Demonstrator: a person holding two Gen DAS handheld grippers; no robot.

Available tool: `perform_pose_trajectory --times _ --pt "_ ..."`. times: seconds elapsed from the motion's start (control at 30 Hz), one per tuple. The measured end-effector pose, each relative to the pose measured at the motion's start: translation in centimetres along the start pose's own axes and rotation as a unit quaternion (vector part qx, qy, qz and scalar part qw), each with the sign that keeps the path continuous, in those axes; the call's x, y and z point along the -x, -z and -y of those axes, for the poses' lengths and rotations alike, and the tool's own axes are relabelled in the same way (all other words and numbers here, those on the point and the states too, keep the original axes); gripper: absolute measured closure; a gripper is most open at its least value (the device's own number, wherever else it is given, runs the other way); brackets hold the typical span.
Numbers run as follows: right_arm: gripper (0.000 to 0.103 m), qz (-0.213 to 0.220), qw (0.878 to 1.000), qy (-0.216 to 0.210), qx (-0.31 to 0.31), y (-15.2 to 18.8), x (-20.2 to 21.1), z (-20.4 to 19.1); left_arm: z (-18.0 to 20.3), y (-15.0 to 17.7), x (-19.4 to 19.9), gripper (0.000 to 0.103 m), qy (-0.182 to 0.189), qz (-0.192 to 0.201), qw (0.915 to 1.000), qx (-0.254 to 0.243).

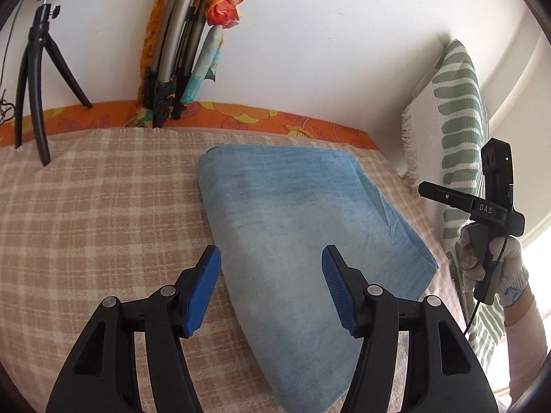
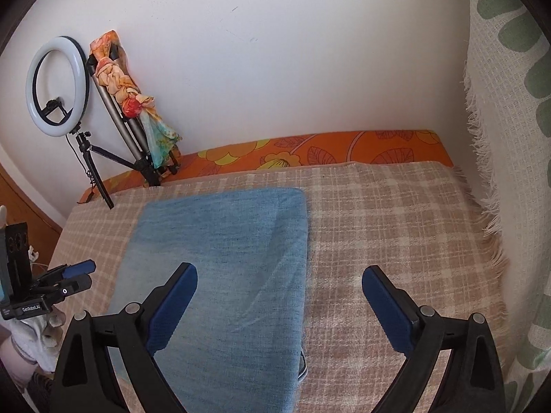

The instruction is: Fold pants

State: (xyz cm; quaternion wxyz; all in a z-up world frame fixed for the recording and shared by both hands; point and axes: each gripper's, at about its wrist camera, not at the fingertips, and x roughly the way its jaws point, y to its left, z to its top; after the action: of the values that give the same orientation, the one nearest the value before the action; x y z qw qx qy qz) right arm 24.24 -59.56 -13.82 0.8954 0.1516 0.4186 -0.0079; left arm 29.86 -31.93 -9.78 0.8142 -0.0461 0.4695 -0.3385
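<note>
In the left wrist view we see our left gripper (image 1: 272, 282) with its blue pads spread apart and nothing pinched, poised over the near end of the folded blue denim pants (image 1: 296, 227), which lie flat in the middle of the frame on the beige plaid blanket (image 1: 96, 213). In the right wrist view our right gripper (image 2: 279, 304) stands spread wide and empty above the pants' right edge, left pad over denim, right pad over blanket. A ring light (image 2: 56, 86) on its tripod stands upper left against the white wall (image 2: 292, 51), beside an orange floral sheet (image 2: 310, 155).
</note>
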Motion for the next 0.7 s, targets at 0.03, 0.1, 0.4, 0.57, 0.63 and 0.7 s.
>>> perform_pose_trajectory --times 0.03,0.1,0.4,0.57,0.63,0.7 --pt "0.005 -0.006 1.0 -0.001 -0.001 -0.2 -0.7 0.3 -0.3 -0.2 -0.5 0.042 -0.001 -0.005 1.0 0.006" --pt "0.005 -0.019 1.0 -0.003 -0.007 -0.6 -2.0 0.8 -0.7 -0.4 -1.6 0.042 0.001 -0.017 0.9997 0.017" --pt "0.008 -0.068 0.997 -0.039 -0.009 -0.7 -7.3 1.4 -2.2 -0.4 -5.4 0.042 0.008 -0.048 0.9977 0.046" --pt "0.012 -0.086 0.995 -0.058 -0.011 -0.3 -8.7 1.6 -2.3 -0.2 -6.4 0.042 0.014 -0.054 0.9974 0.045" --pt "0.013 -0.089 0.994 -0.065 -0.014 -0.1 -8.8 1.8 -2.3 -0.2 -6.6 0.042 0.016 -0.054 0.9975 0.044" --pt "0.013 -0.09 0.993 -0.074 -0.017 0.0 -8.9 2.1 -2.2 -0.2 -6.8 0.042 0.015 -0.052 0.9978 0.039"
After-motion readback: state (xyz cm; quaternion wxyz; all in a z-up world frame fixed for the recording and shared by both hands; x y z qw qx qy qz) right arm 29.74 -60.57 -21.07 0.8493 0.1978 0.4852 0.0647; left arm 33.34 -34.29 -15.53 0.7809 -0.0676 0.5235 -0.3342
